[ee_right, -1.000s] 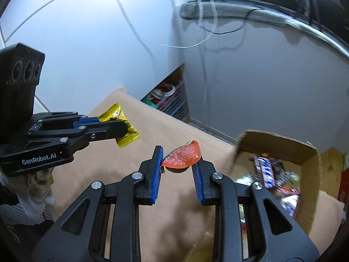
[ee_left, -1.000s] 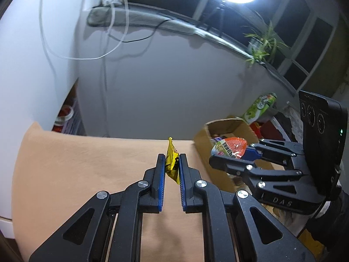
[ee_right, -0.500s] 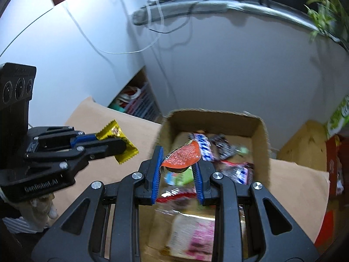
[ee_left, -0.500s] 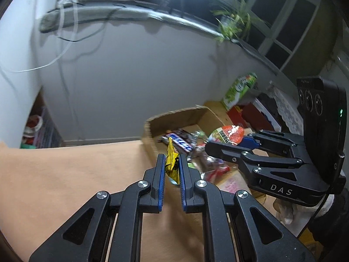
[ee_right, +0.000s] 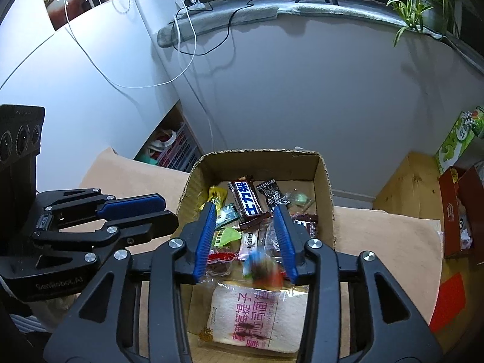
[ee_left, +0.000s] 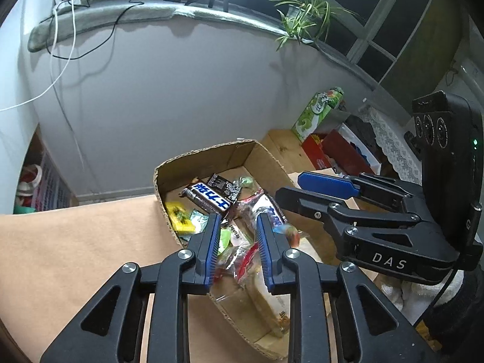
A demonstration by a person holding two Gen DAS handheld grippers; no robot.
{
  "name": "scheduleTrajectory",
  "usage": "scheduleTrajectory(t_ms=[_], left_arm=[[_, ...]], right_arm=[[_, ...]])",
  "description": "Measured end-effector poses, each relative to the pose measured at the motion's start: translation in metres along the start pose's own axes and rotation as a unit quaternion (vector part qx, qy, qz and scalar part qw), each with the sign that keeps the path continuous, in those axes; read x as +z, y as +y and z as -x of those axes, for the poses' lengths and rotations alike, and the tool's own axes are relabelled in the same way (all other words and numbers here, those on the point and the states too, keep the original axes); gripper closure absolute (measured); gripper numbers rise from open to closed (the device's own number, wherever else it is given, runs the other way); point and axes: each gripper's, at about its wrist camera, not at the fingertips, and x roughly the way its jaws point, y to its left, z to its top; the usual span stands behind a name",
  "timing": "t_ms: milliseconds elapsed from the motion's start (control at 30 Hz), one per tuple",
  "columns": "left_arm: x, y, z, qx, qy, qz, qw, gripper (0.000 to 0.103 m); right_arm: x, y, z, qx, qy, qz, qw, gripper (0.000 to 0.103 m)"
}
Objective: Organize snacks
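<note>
Both your left tongs [ee_left: 236,249] and right tongs [ee_right: 246,239] gape wide and empty right over the box [ee_right: 325,187], snacks [ee_right: 248,201] lying directly below them.

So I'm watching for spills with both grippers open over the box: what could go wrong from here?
1. The blurred snack between the right gripper fingers looks mid-fall; it may bounce off the bread bag rather than settle.
2. The left gripper hangs above the near wall of the box, so lowering it could clip the cardboard and shove the box.
3. The grippers sit close and could collide when they pull back.
</note>
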Motion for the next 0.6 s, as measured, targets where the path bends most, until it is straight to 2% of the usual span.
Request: scheduleTrajectory(t_ms=[400,433,500,567,600], left_arm=[[-0.006,-0.016,0.021,0.012,-0.014,-0.019,0.9996,0.08],[-0.007,-0.018,0.024,0.013,-0.015,-0.021,0.9996,0.08],[-0.01,-0.022,0.028,0.017,-0.017,-0.024,0.9994,0.08],[-0.014,-0.026,0.035,0.024,-0.021,-0.027,0.9992,0.079],[-0.017,-0.028,0.037,0.026,-0.022,-0.026,0.9991,0.073]], right_arm=[[-0.007,0.008,0.032,-0.004,-0.021,-0.014,1.0,0.06],[-0.009,0.009,0.037,-0.005,-0.024,-0.017,1.0,0.058],[-0.013,0.012,0.046,-0.008,-0.032,-0.02,0.999,0.042],[-0.018,0.014,0.054,-0.005,-0.038,-0.026,0.999,0.041],[-0.021,0.014,0.058,-0.006,-0.04,-0.03,0.999,0.041]])
